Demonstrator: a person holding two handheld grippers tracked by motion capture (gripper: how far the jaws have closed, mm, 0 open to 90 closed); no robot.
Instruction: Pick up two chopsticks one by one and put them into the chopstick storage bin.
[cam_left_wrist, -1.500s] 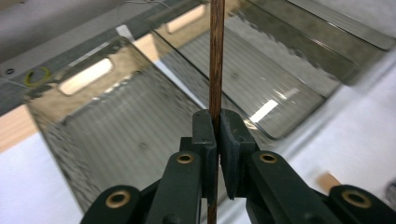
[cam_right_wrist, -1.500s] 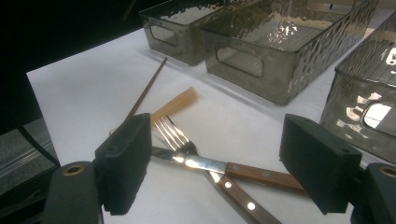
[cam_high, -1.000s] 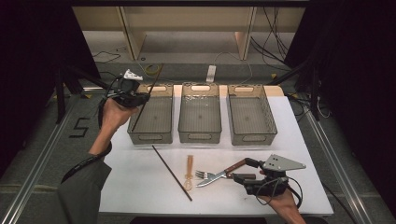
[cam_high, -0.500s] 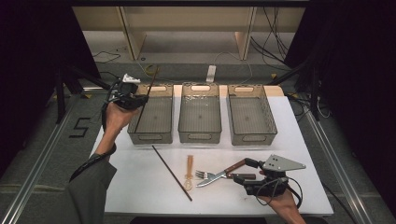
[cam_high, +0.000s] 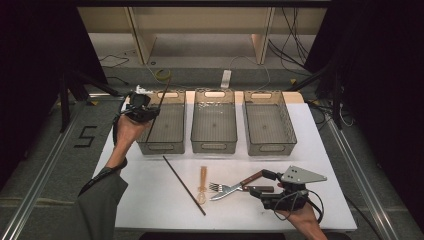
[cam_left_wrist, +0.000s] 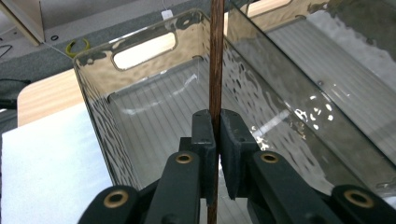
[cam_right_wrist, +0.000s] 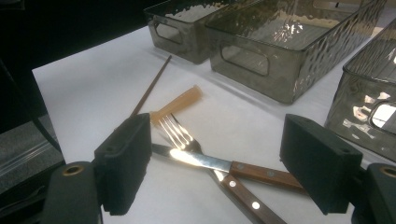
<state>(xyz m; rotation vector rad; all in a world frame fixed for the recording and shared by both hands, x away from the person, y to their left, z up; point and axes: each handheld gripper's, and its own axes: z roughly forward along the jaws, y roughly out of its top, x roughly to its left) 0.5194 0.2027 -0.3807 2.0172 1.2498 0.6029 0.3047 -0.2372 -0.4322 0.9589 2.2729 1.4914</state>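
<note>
The left claw (cam_high: 141, 111) is clamped on a dark chopstick (cam_left_wrist: 216, 65) standing steeply over the leftmost bin (cam_high: 165, 146), its lower end pointing down into the bin, while the right claw (cam_right_wrist: 210, 172) gapes over a fork (cam_right_wrist: 187, 140) on the table (cam_high: 150, 200).

White-topped table (cam_high: 320, 145) stands on grey carpeted floor (cam_high: 45, 165). Metal floor rails (cam_high: 40, 192) run along both sides of the table. A number five marking (cam_high: 86, 136) lies on the floor at left. Light wooden shelving (cam_high: 200, 25) stands behind, with cables (cam_high: 295, 50) and a white power strip (cam_high: 226, 78) on the floor. Dark curtains (cam_high: 380, 75) flank both sides. Lighting falls from above.
</note>
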